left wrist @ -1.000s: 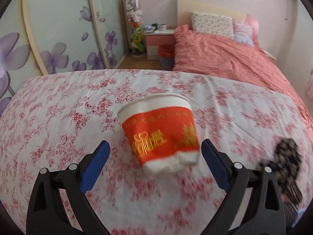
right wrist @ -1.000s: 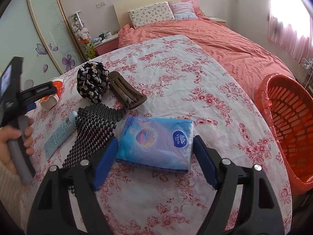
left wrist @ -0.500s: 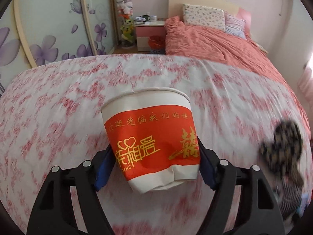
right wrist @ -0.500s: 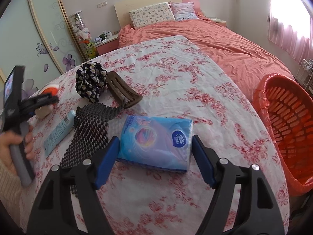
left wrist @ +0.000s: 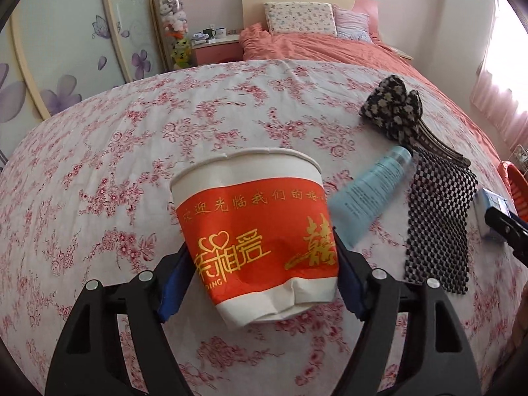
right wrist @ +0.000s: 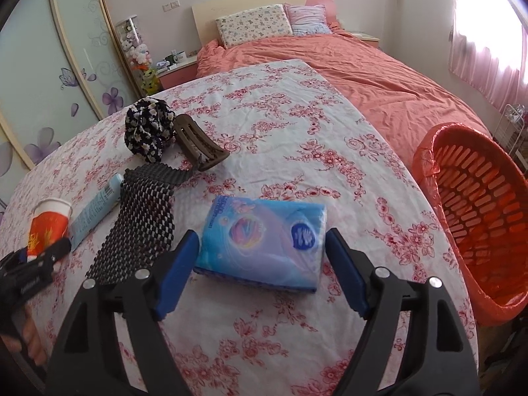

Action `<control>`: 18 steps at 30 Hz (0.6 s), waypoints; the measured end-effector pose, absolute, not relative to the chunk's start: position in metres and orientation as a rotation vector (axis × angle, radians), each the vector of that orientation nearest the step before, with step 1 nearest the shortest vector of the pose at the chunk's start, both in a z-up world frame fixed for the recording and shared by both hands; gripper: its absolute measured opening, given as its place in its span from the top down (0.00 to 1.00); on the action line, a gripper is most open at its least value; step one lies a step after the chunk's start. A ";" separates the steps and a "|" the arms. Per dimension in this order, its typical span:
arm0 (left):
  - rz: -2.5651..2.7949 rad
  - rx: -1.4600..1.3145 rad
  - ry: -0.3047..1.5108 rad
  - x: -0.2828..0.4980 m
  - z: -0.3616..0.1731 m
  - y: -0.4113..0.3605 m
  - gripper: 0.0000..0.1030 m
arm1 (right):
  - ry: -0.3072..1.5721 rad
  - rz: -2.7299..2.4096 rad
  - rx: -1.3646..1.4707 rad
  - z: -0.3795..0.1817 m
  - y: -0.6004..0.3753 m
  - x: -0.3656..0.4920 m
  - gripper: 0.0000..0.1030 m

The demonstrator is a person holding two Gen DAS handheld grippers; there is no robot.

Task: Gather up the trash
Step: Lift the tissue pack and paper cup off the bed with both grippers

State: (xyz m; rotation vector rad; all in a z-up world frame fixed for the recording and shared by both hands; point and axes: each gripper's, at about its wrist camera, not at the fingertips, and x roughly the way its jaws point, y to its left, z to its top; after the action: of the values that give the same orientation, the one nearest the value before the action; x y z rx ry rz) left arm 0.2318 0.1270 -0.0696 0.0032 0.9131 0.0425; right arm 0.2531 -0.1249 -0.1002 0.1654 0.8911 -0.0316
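A bed point(right wrist: 379, 76) under a salmon-pink cover fills the far side of the room. In front of it stands the table point(right wrist: 280, 115), draped in a white cloth printed with red flowers. Off the table's right edge, lower down, is an orange slatted basket point(right wrist: 425, 161) lined with a red bag.

On the table's left half lies a black mesh mat point(right wrist: 138, 227), stretched out lengthwise. Just right of it, near the front edge, a blue tissue pack point(right wrist: 264, 237) lies flat on the cloth. The right claw point(right wrist: 260, 247) hangs over it with a blue pad on each side. Its jaws are opening slightly, so the pack sits between them unclamped.

At the left end of the table is the paper cup point(left wrist: 254, 217), white with a red band and gold lettering. The left claw point(left wrist: 260, 264) is clenched on it, pads pressed against both sides of the lower wall, which is creased near the base. The cup's mouth points up and away from the hand. I cannot tell whether its base touches the cloth.

Beside the cup, along the mat's left edge, lies a pale blue tube point(left wrist: 369, 194). Beyond the mat sits a bunched dark floral cloth point(right wrist: 148, 128), and a brown hair clip point(right wrist: 198, 145) lies against its right side.
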 end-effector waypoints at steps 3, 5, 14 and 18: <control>0.064 -0.021 0.919 0.235 -0.072 0.130 0.23 | 0.900 -0.052 0.153 -0.102 -0.123 0.256 0.23; 0.072 -0.025 0.918 0.236 -0.072 0.131 0.23 | 0.910 -0.057 0.159 -0.104 -0.124 0.258 0.22; 0.077 -0.027 0.919 0.237 -0.074 0.132 0.22 | 0.910 -0.051 0.201 -0.104 -0.127 0.257 0.20; 0.080 -0.030 0.920 0.237 -0.075 0.132 0.21 | 0.918 -0.072 0.155 -0.107 -0.118 0.259 0.18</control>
State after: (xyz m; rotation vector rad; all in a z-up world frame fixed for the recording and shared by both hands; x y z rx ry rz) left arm 0.2366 0.1322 -0.0749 -0.0302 0.9196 0.0802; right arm 0.2589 -0.1176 -0.1066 0.1547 0.9182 -0.0718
